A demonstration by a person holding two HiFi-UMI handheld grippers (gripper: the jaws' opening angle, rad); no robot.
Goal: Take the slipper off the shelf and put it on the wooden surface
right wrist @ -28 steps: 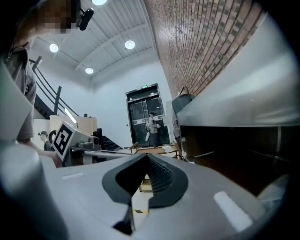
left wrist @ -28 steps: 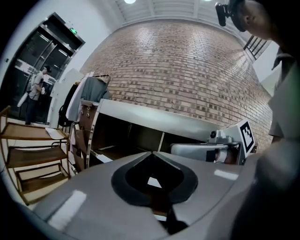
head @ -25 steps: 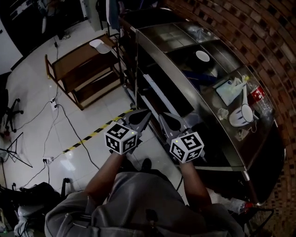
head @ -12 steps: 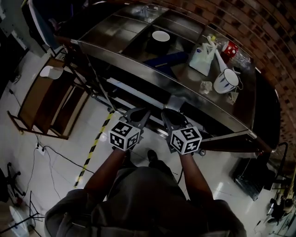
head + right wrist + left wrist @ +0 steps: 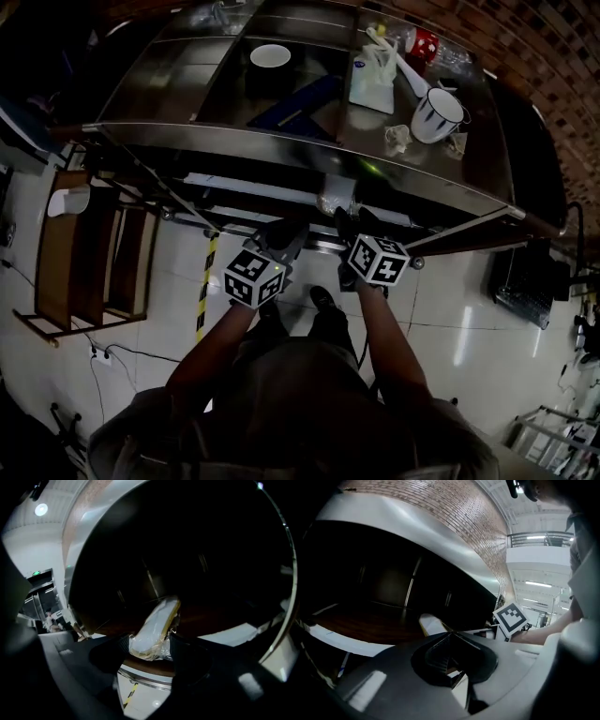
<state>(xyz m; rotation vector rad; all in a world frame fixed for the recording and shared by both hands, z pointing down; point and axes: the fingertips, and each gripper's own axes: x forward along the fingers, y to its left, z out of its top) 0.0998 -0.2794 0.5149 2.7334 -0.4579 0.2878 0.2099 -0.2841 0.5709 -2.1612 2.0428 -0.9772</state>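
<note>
The slipper [image 5: 157, 620], pale and wrapped in clear plastic, lies on the dark lower board of the steel shelf [image 5: 309, 155]. In the head view it shows as a pale patch [image 5: 336, 199] under the top's front edge. My right gripper [image 5: 150, 641] is at that board with its jaws opening. The slipper's near end lies between them, and no grip shows. To its left, my left gripper [image 5: 450, 633] is shut and empty, with the slipper [image 5: 431, 623] just beyond its tips. The head view shows both grippers, left [image 5: 286, 234] and right [image 5: 349, 225], reaching under the shelf.
On the shelf top stand a white plate [image 5: 270, 55], a white bag [image 5: 372, 77], an enamel mug [image 5: 437, 114] and a blue thing [image 5: 300, 103]. A low wooden rack [image 5: 89, 272] stands on the tiled floor at the left, with a white object [image 5: 67, 200] on it.
The head view has swung, so the shelf now runs across the top instead of down the right. Both grippers have moved forward to the shelf's front edge and under its top.
</note>
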